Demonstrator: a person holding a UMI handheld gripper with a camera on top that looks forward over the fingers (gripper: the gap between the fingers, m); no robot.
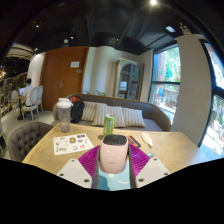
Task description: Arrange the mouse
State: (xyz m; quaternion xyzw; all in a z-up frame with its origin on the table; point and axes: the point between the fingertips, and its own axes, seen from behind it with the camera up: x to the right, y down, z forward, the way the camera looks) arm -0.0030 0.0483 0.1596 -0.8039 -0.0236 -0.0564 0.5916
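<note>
A pale pink mouse (113,156) with a dark strip at its far end sits between my two fingers, and both magenta pads (89,160) lie against its sides. My gripper (113,150) is shut on it. Under the near end of the mouse shows a light blue mat (113,181) with white patches. I cannot tell whether the mouse rests on the mat or hangs just above it. All of this is over the near edge of a round wooden table (175,150).
Beyond the fingers on the table stand a green can (109,124) and a glass jar (63,115). A printed sheet (72,144) lies at the left, a small flat item (147,139) at the right. A grey chair (25,135) and a sofa (128,112) stand behind.
</note>
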